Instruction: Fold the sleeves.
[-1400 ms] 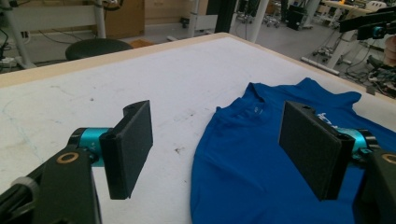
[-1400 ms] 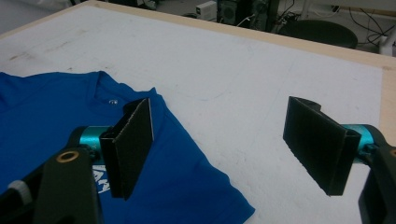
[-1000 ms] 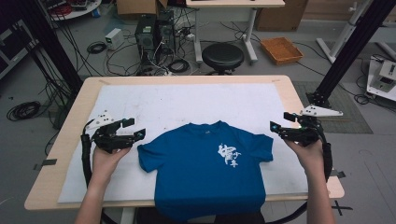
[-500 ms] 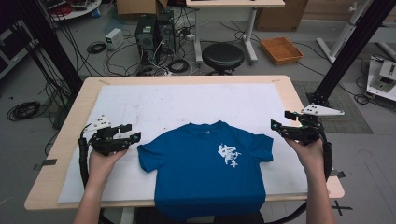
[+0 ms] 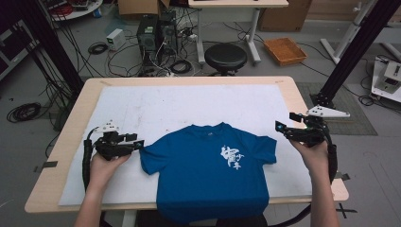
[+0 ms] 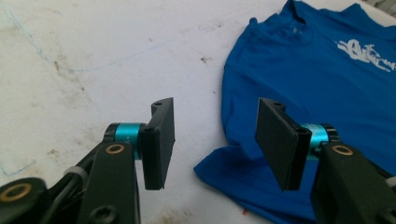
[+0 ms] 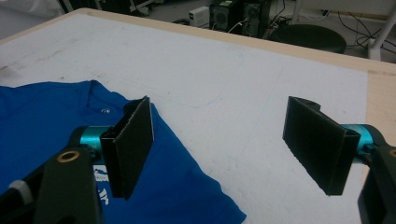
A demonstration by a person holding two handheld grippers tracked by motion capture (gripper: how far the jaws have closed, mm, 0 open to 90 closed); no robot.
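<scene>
- We hold the left gripper [image 6: 215, 140] and right gripper [image 7: 219, 149] with jaws apart, empty.
- The blue T-shirt [image 5: 210, 165] looks soft, light and floppy; we'd pinch each sleeve hem.

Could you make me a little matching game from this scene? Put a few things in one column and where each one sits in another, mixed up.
Things:
1. blue T-shirt
2. left gripper
3. black stool
4. orange tray

Places:
A. on the floor, beyond the table's far right corner
B. spread flat on the white mat
C. at the shirt's left sleeve, open
D. on the floor behind the table's far edge

Pairs: 1-B, 2-C, 3-D, 4-A
</scene>
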